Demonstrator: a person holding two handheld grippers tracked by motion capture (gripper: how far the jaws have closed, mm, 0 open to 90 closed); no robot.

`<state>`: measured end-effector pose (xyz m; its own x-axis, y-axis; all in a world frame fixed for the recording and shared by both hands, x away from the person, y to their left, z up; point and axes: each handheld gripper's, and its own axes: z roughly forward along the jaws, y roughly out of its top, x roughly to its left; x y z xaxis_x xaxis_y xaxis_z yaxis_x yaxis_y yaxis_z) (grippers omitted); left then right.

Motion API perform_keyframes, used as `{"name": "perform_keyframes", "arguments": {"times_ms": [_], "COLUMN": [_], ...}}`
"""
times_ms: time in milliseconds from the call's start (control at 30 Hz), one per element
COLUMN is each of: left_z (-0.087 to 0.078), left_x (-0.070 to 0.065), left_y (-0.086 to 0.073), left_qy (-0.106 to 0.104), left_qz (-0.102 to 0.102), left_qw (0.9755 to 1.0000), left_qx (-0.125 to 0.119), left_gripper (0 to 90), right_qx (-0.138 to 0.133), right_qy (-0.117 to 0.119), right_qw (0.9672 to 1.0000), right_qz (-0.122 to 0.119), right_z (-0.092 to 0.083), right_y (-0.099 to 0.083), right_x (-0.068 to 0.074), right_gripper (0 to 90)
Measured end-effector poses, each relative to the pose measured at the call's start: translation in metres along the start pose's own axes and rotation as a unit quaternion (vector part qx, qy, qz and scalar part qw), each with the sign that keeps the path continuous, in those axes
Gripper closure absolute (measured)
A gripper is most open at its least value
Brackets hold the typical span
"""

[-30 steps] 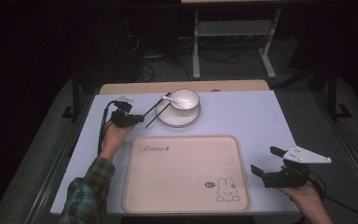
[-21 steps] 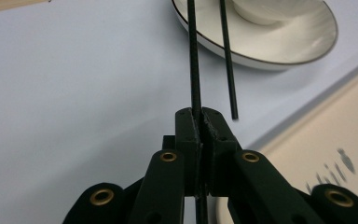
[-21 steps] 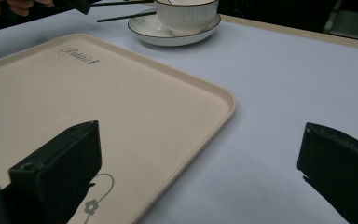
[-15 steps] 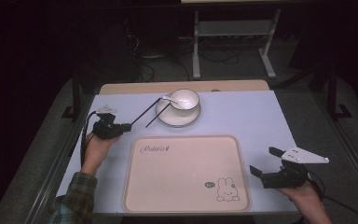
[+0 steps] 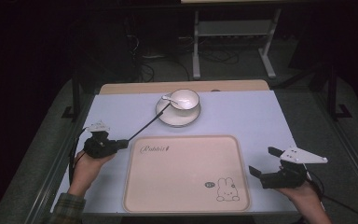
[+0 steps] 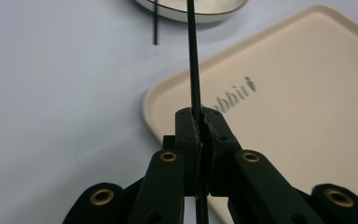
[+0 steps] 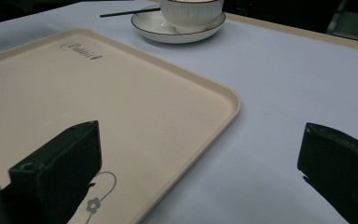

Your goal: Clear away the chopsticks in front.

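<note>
High view shows the left hand-held gripper at the left side of the surface, just beside the left edge of the beige tray. Its jaws are pressed together on the near end of a thin black stick. This stick runs up and to the right, away from the person, and its far end carries a small white spoon head that reaches the cup on the saucer. I cannot tell if the spoon head lies inside the cup or only rests on its rim.

In the left gripper view the stick passes straight between the two closed black jaws and goes on toward the saucer at the top, with the corner of the tray at the right.

The right hand-held gripper is at the near right, beside the right edge of the tray, with its jaws standing wide apart and nothing between them. The right gripper view looks across the tray to the cup and saucer at the far side.

As I judge it, the work is at an early point: the spoon is gripped by its handle, but it is not yet clear of the cup, and the tray carries nothing. What seems left is to lift the spoon away, put it down somewhere, probably on the tray, and perhaps bring the cup and saucer there as well.
</note>
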<state>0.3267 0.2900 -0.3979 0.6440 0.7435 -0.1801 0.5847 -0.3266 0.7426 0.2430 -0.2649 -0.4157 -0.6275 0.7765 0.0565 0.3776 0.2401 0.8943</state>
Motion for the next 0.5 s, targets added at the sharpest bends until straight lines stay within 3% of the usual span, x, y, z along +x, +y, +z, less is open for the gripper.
{"name": "perform_keyframes", "arguments": {"times_ms": [367,500], "left_z": [0.010,0.016], "left_x": [-0.030,-0.038], "left_y": [-0.013,-0.012], "left_qy": [-0.047,-0.054], "left_qz": [0.020,0.033], "left_qw": [0.9982,0.9970], "left_qx": [0.033,0.044], "left_gripper": [85.1,85.0], "right_qx": [0.002,0.002], "right_qy": [-0.001,0.000], "right_qw": [1.0000,1.0000], "right_qz": [0.000,0.000], "right_z": [0.000,0.000], "right_y": [0.000,0.000], "right_x": [0.000,0.000], "right_gripper": [0.0,0.0]}}
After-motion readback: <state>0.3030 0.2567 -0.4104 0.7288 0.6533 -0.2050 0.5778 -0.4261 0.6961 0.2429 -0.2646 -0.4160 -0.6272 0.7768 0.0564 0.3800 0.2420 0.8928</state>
